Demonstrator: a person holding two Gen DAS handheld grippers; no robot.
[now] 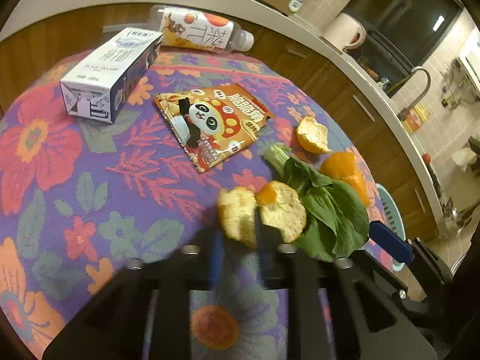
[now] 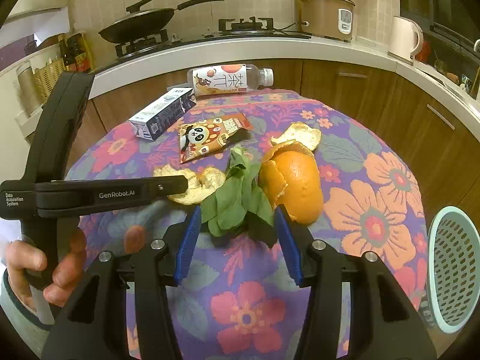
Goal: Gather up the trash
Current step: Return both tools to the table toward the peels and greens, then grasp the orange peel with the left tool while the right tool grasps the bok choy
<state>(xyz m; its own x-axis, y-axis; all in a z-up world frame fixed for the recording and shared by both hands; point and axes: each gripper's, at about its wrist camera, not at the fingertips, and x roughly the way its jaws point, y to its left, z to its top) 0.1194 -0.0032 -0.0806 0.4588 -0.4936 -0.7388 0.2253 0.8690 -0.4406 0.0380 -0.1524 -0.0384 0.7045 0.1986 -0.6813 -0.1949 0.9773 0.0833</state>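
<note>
On the table [image 2: 375, 138], covered with a purple floral cloth, the trash lies in a loose band running left to right. Farthest left is a white and blue milk carton [image 2: 163, 113] on its side, and just behind it a clear tea bottle [image 2: 229, 78] lies flat at the far edge. Next comes an orange snack wrapper [image 2: 211, 136] with a panda on it, lying flat and apart from the carton. In front of the wrapper sits a pale, curled orange peel [image 2: 195, 184], and the left tool [image 1: 255, 225] has its fingers pressed together on this peel, pinching its rim. A person's hand [image 2: 45, 276] grips that tool's handle at the left edge of the right wrist view. Just right of the pinched peel, touching it, lies a bunch of green leaves [image 2: 237, 198], which stands between the peel and the larger orange peel [image 2: 295, 183] beyond. The right tool [image 2: 237, 219] hangs spread, its blue pads either side of the leaves without pressing on them. A smaller peel [image 2: 300, 135] rests behind the large one. At the far right, off the table's edge, is a pale green basket [image 2: 453, 270].
</note>
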